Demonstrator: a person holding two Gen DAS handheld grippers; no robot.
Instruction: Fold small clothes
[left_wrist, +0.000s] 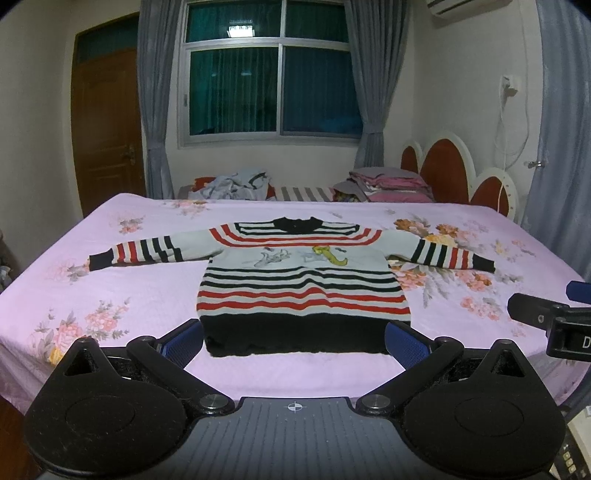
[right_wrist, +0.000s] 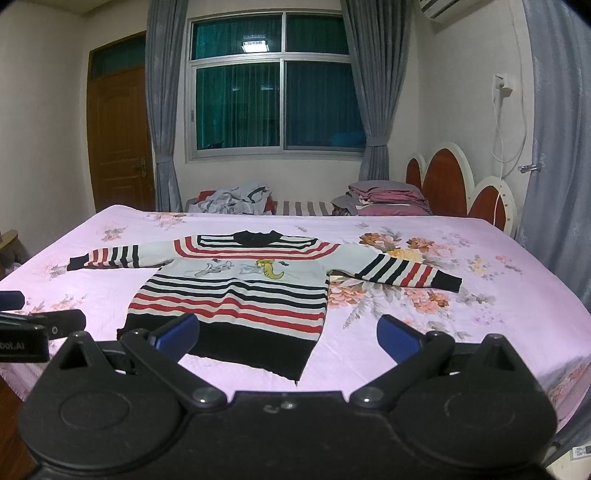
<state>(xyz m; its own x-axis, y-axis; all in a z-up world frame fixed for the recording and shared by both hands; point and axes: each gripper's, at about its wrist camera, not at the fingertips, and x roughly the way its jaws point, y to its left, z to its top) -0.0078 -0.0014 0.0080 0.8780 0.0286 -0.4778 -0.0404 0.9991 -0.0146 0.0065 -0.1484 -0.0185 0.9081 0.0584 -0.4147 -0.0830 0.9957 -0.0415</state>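
On bed, near edge: both grippers hover low, facing the window wall
Left gripper (left_wrist: 294, 341): jaws wide apart, nothing held, blue pads flank the black hem
Sweater (left_wrist: 299, 286): striped red, black and white, flat on pink floral sheet (left_wrist: 147, 295), sleeves spread out to both sides, collar away from camera, cartoon print on chest
Right gripper (right_wrist: 288, 338): jaws wide apart, nothing held, left pad over hem, right pad over bare sheet
Far side: crumpled grey clothes (left_wrist: 236, 184) left, folded pink bedding (left_wrist: 388, 182) right, near headboard (left_wrist: 454, 173)
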